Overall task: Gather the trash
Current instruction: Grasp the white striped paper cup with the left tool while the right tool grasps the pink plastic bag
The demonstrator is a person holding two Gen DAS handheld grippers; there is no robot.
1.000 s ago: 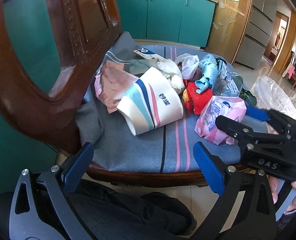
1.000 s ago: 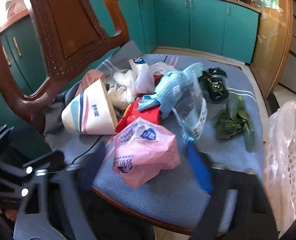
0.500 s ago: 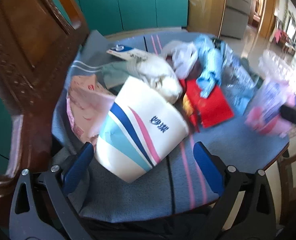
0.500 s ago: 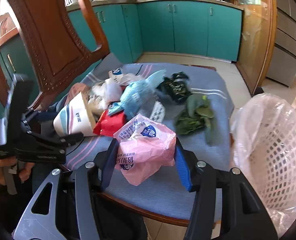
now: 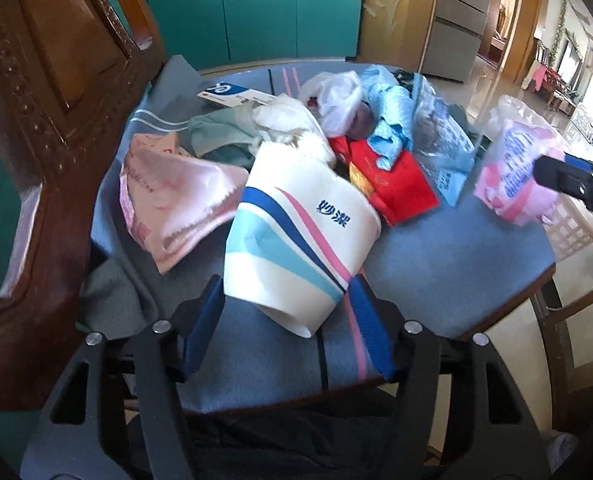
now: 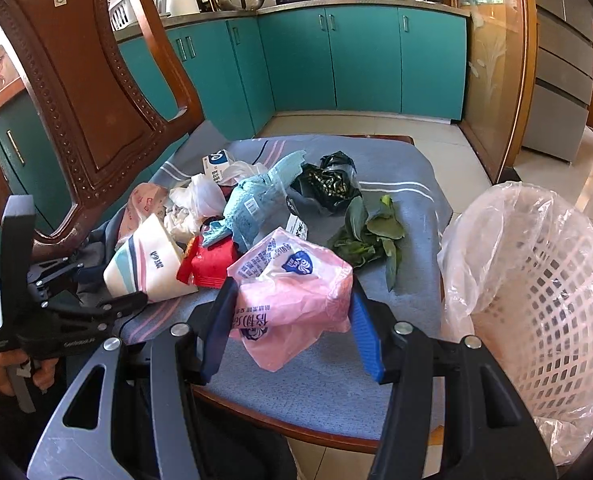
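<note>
**Two pieces gripped, most of the pile left on the chair seat**

The trash is heaped on the blue cloth [image 6: 376,160] that covers the seat of the wooden chair [image 6: 88,92], which serves as the landmark here. A pink plastic bag [image 6: 292,288] is pinched between the blue pads of the right gripper [image 6: 290,314] and is held above the front edge of the seat, seemingly lifted clear of the cloth. The lined waste basket [image 6: 536,280] stands just beside the seat, off its right edge, and nothing can be made out inside it through the liner.

At the front left of the seat, the striped paper wrapper [image 5: 296,244] is bracketed by the left gripper [image 5: 288,320]; the pads are seen at its lower edges, and the wrapper appears to be squeezed between them, though firm contact cannot be confirmed.

Left on the seat are a pale pink wrapper [image 5: 168,196] near the chair back, white plastic bags [image 5: 336,96], a light blue packet [image 5: 388,120], a red packet [image 5: 392,184], a dark crumpled bag [image 6: 328,184] and green leaves [image 6: 368,236] toward the right side.

The task is judged to be at an early stage: no piece is visibly deposited, one is ready to be carried to the basket, one is being taken, and the bulk of the pile is untouched.
</note>
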